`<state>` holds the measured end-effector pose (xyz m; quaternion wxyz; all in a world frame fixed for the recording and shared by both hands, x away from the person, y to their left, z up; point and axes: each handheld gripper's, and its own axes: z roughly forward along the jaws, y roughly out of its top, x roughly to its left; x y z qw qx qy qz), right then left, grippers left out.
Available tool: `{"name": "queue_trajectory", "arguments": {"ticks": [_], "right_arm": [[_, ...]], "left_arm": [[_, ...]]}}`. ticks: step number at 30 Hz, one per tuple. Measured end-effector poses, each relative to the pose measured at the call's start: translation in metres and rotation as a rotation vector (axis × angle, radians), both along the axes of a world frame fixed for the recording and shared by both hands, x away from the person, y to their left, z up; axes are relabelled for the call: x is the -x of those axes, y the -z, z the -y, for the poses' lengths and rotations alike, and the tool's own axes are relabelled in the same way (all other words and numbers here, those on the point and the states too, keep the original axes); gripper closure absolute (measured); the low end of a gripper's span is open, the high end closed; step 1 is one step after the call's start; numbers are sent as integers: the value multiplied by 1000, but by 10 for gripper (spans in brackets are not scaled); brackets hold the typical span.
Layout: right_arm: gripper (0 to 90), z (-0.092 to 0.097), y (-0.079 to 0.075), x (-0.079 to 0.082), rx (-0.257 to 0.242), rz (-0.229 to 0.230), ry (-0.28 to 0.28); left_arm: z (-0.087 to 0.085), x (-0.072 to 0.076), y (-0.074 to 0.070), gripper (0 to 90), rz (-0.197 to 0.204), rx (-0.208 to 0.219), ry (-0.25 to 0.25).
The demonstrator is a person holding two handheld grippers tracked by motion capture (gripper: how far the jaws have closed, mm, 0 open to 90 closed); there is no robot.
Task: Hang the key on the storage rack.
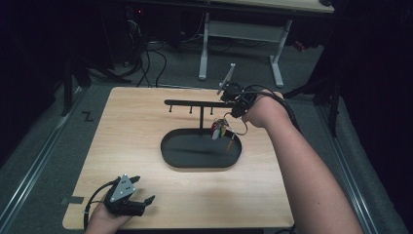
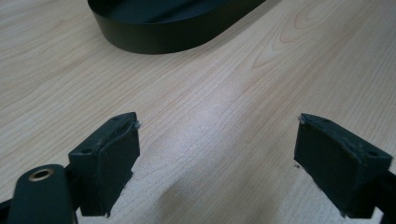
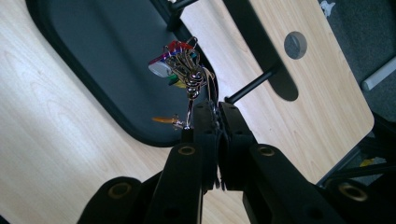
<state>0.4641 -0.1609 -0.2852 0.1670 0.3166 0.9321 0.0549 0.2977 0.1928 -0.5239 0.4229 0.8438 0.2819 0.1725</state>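
Note:
A bunch of keys and coloured tags (image 1: pixel 218 130) on a wire ring hangs over the right end of the black oval tray (image 1: pixel 168 157). My right gripper (image 1: pixel 231 116) is shut on the ring, just under the right end of the black hook stand (image 1: pixel 201 104). In the right gripper view the jaws (image 3: pixel 216 109) pinch the ring wire. The key bunch (image 3: pixel 180 65) dangles ahead of them over the tray (image 3: pixel 93 46), with a small orange tag (image 3: pixel 163 120) beside them. My left gripper (image 1: pixel 144 189) rests open at the table's front left, nothing between its pads (image 2: pixel 217 140).
The stand's crossbar (image 3: pixel 261 42) carries short hook pegs (image 3: pixel 254 84) above the tray. The tray wall (image 2: pixel 154 39) lies ahead of the left gripper. The wooden table (image 1: pixel 136 126) has a round hole (image 3: pixel 295 45) near its far edge. A white desk frame (image 1: pixel 241 34) stands behind.

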Motion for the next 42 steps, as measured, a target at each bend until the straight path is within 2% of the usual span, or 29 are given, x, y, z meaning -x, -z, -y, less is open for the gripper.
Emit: {"name": "queue_trajectory", "arguments": {"ticks": [3, 10, 19, 29, 30, 33, 37, 42], "right_arm": [[873, -2, 0, -6, -19, -2, 7], [873, -1, 0, -16, -24, 3, 18], [872, 13, 9, -27, -39, -16, 75], [868, 22, 14, -32, -73, -21, 100], [862, 21, 14, -32, -70, -22, 104], [764, 19, 12, -32, -86, -7, 120], [725, 19, 5, -27, -92, 36, 117], [686, 25, 1, -20, -86, 55, 135]], "left_arm": [[0, 0, 0, 147, 0, 2, -1], [-1, 0, 0, 147, 0, 1, 0], [0, 0, 0, 147, -2, 0, 0], [0, 0, 1, 147, -3, -3, 3], [0, 0, 1, 147, -2, -5, 4], [0, 0, 1, 147, -3, -2, 2], [0, 0, 1, 147, -1, -2, 4], [1, 0, 1, 148, -2, -6, 8]]}}
